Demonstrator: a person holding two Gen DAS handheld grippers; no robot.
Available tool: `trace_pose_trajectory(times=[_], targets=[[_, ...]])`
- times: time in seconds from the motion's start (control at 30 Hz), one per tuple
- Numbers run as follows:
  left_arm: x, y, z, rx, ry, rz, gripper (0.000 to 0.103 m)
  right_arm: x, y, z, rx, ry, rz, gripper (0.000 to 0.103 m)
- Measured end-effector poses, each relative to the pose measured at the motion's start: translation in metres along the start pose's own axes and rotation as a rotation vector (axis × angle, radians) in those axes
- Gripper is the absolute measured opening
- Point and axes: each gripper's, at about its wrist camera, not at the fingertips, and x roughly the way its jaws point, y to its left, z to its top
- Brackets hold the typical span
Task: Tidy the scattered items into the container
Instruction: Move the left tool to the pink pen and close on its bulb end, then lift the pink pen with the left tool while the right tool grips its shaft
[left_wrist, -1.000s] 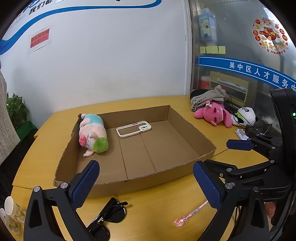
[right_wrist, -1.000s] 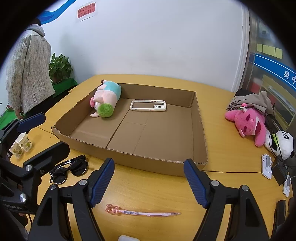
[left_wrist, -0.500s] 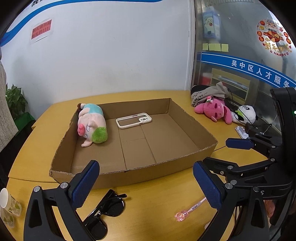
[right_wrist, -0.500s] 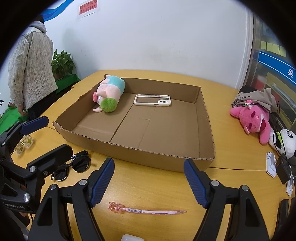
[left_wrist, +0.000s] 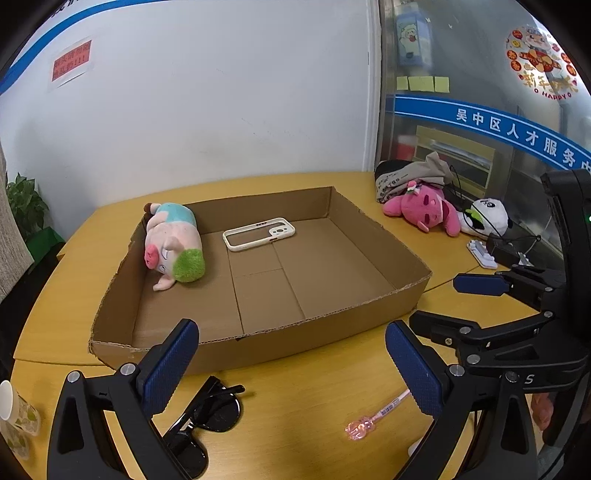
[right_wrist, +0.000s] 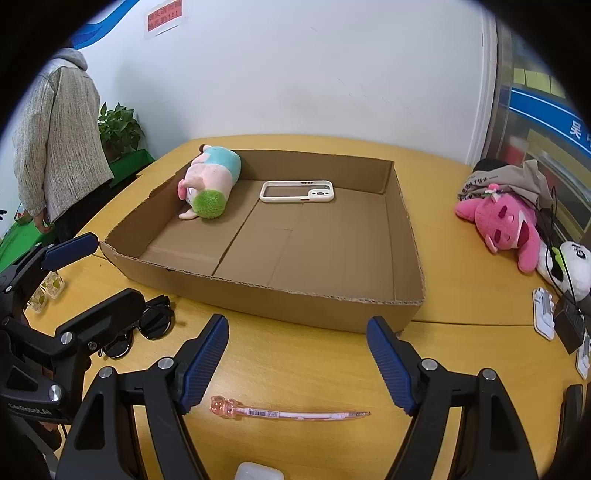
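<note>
Both grippers empty, jaws apart.
Right gripper (right_wrist: 297, 360) straddles pink pen (right_wrist: 288, 410), lower centre; sunglasses (left_wrist: 205, 417) beneath left gripper (left_wrist: 291, 363).

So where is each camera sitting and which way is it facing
Left wrist: rides the left hand-held gripper, faces across the table at the cardboard box; own open fingers below, right hand-held gripper at right.
Right wrist: rides the right hand-held gripper, same heading; left hand-held gripper at left.
Shared: box, pig plush, phone case, sunglasses, pink pen.
</note>
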Motion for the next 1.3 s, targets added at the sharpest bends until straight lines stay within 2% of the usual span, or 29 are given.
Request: trace_pose_trajectory(times=[0.13,0.27,0.4,0.5,0.57,0.8,0.87,0.93,1.0,1.13,1.23,1.3], targets=[[0.009,-0.004,-0.012,0.017,0.045,-0.046,0.102,0.008,-0.014,-0.015,0.036,0.043,0.008,0.077],[0.029,-0.009,-0.034,0.029,0.138,-0.122,0.102,0.028,-0.033,-0.043,0.103,0.14,0.018,0.077],[0.046,-0.018,-0.052,0.051,0.217,-0.155,0.102,0.049,-0.047,-0.069,0.176,0.231,0.047,0.077],[0.058,-0.025,-0.061,0.085,0.266,-0.171,0.101,0.055,-0.052,-0.078,0.204,0.257,0.063,0.077],[0.065,-0.029,-0.067,0.1,0.302,-0.189,0.096,0.058,-0.054,-0.082,0.222,0.268,0.074,0.077],[0.086,-0.046,-0.086,0.178,0.427,-0.215,0.057,0.061,-0.055,-0.09,0.231,0.281,0.093,0.077],[0.087,-0.055,-0.089,0.23,0.433,-0.2,0.052,0.06,-0.056,-0.09,0.231,0.28,0.099,0.077],[0.087,-0.059,-0.089,0.255,0.437,-0.212,0.039,0.061,-0.057,-0.09,0.234,0.279,0.102,0.077],[0.087,-0.061,-0.089,0.272,0.447,-0.22,0.032,0.062,-0.056,-0.09,0.232,0.277,0.101,0.077],[0.087,-0.06,-0.087,0.267,0.468,-0.215,0.032,0.062,-0.056,-0.089,0.239,0.274,0.114,0.077],[0.085,-0.053,-0.085,0.186,0.488,-0.253,0.032,0.062,-0.057,-0.09,0.269,0.27,0.147,0.077],[0.077,-0.049,-0.081,0.145,0.472,-0.279,0.031,0.062,-0.059,-0.09,0.309,0.27,0.187,0.077]])
